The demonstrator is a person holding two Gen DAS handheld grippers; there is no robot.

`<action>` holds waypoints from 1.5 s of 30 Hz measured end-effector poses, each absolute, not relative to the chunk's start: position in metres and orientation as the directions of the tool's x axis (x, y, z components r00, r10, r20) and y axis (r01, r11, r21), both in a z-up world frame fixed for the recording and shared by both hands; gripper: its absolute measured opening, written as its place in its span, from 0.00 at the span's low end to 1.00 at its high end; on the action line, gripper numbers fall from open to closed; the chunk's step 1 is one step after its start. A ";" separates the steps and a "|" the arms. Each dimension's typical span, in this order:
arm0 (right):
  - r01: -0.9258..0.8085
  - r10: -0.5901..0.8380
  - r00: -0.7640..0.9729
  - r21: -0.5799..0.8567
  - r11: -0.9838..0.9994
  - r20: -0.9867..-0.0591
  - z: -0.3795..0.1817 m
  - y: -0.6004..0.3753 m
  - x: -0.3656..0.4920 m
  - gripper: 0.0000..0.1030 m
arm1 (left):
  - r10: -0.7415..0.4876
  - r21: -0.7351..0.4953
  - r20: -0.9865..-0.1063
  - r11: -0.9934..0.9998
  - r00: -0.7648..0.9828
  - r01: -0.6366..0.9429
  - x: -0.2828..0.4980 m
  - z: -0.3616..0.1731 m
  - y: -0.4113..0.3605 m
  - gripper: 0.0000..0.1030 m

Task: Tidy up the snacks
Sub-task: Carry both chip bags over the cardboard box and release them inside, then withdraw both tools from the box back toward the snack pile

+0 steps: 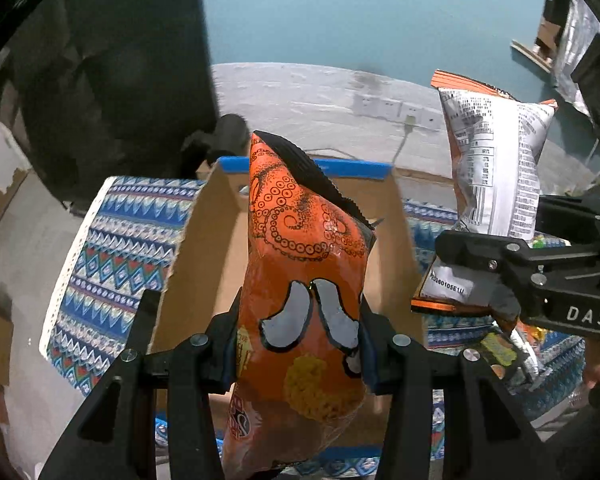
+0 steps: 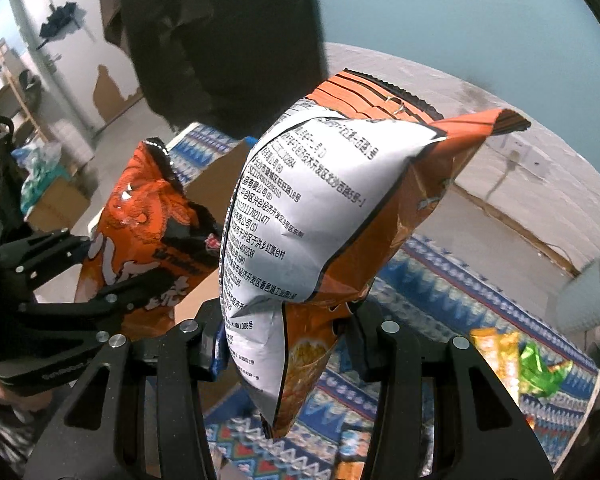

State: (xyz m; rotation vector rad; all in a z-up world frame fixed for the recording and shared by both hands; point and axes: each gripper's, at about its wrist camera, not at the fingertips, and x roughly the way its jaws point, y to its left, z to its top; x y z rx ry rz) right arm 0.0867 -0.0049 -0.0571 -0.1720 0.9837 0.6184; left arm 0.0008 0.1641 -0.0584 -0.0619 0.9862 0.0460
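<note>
My left gripper (image 1: 298, 354) is shut on an orange snack bag with an octopus print (image 1: 304, 280) and holds it upright above an open cardboard box (image 1: 204, 248). My right gripper (image 2: 286, 340) is shut on a second orange bag, its white printed back (image 2: 300, 216) facing the camera, held up in the air. In the left wrist view that bag (image 1: 496, 168) and the right gripper (image 1: 480, 276) are at the right, beside the box. In the right wrist view the octopus bag (image 2: 148, 232) and left gripper show at the left.
A blue patterned cloth (image 1: 112, 256) covers the table under the box. Loose yellow and green snack packets (image 2: 520, 360) lie on the cloth at the right. A pale cup (image 2: 592, 292) stands at the far right. A dark hanging shape (image 1: 112, 72) is behind the box.
</note>
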 end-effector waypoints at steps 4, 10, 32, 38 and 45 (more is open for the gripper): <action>-0.583 0.419 0.352 0.154 0.798 -0.837 -0.066 0.020 0.091 0.45 | 0.024 -0.031 -0.845 0.995 0.534 -0.093 0.001 -0.068 0.177 0.46; -0.616 0.415 0.295 0.160 0.771 -0.861 -0.079 0.050 0.091 0.47 | 0.034 -0.033 -0.864 0.992 0.502 -0.122 0.001 -0.076 0.185 0.47; -0.549 0.363 0.349 0.126 0.826 -0.864 -0.068 0.008 0.083 0.70 | 0.120 0.092 -0.815 0.993 0.567 -0.079 -0.003 -0.051 0.151 0.78; -0.526 0.356 0.377 0.119 0.842 -0.855 -0.059 -0.019 0.076 0.71 | 0.098 0.101 -0.814 0.995 0.572 -0.025 -0.001 -0.049 0.126 0.78; -0.484 0.332 0.424 0.099 0.869 -0.843 -0.048 -0.058 0.067 0.71 | 0.044 0.084 -0.815 0.996 0.577 0.042 0.002 -0.047 0.099 0.78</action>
